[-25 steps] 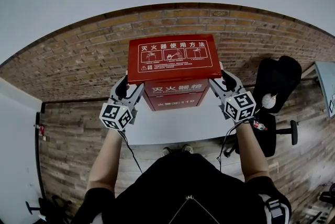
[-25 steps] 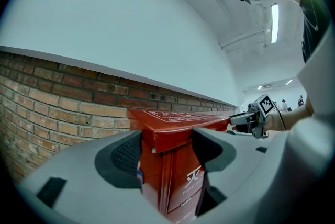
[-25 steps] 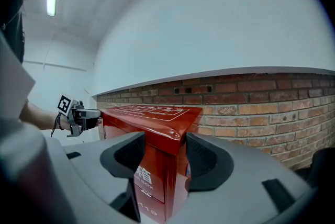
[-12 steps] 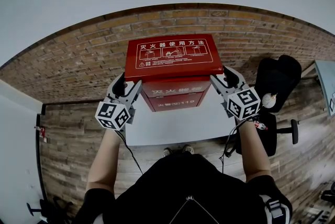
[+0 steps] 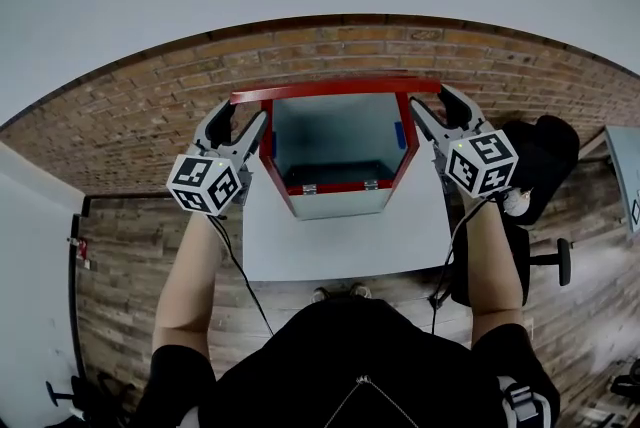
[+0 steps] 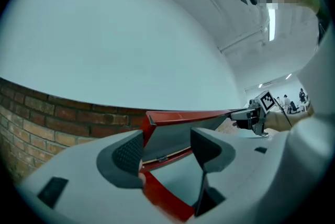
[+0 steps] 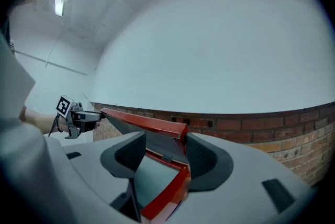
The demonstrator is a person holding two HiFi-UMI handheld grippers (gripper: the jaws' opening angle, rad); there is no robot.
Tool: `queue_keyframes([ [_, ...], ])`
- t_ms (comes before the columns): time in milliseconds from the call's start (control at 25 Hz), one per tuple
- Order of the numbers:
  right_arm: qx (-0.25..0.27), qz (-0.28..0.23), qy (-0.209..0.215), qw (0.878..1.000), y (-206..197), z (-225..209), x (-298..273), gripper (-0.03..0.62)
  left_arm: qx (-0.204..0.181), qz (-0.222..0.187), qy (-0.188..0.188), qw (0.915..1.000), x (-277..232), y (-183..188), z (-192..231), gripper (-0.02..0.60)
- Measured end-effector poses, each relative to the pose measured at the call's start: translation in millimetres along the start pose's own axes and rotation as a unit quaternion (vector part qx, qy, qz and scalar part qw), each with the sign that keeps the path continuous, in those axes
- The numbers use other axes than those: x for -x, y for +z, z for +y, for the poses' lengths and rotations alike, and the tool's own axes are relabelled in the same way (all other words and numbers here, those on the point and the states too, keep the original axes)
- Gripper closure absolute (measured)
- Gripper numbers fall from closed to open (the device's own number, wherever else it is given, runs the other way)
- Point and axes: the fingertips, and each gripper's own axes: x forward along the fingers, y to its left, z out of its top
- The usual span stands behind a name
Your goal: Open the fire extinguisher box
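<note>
The red fire extinguisher box [image 5: 279, 178] stands on a white table [image 5: 340, 241], its pale grey inside showing. Its lid [image 5: 335, 88] is swung up and back, seen edge-on as a red strip. My left gripper [image 5: 243, 113] is at the lid's left corner, my right gripper [image 5: 432, 99] at the right corner. In the left gripper view the lid [image 6: 183, 115] corner lies between the spread jaws of the left gripper [image 6: 167, 147]. The right gripper view shows the lid [image 7: 141, 121] likewise between the parted jaws of the right gripper [image 7: 162, 152]. Both are open.
A brick wall base [image 5: 150, 106] runs behind the box, with a plain white wall above. A black office chair [image 5: 535, 156] stands to the right of the table. Wood flooring [image 5: 120, 256] lies around it.
The lid has swung from lying nearly flat over the box to upright, exposing the inside. Both grippers rose and moved back with its front corners.
</note>
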Motion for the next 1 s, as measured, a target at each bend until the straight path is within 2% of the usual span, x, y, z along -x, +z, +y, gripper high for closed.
queue_keyframes([
  [400, 0.008, -0.01, -0.026, 1.0, 38.4, -43.2, -63.1, 0.345, -0.01, 0.001, 0.017, 0.9998, -60.3, 36.6, 35.5, 0.253],
  [760, 0.009, -0.009, -0.052, 0.999, 46.0, -64.8, -104.6, 0.345, -0.014, 0.012, 0.037, 0.9992, -94.9, 41.7, 59.1, 0.252],
  [1000, 0.016, -0.003, -0.053, 0.998, 45.7, -73.1, -118.0, 0.345, -0.023, 0.021, 0.044, 0.9986, -106.9, 41.3, 65.5, 0.252],
])
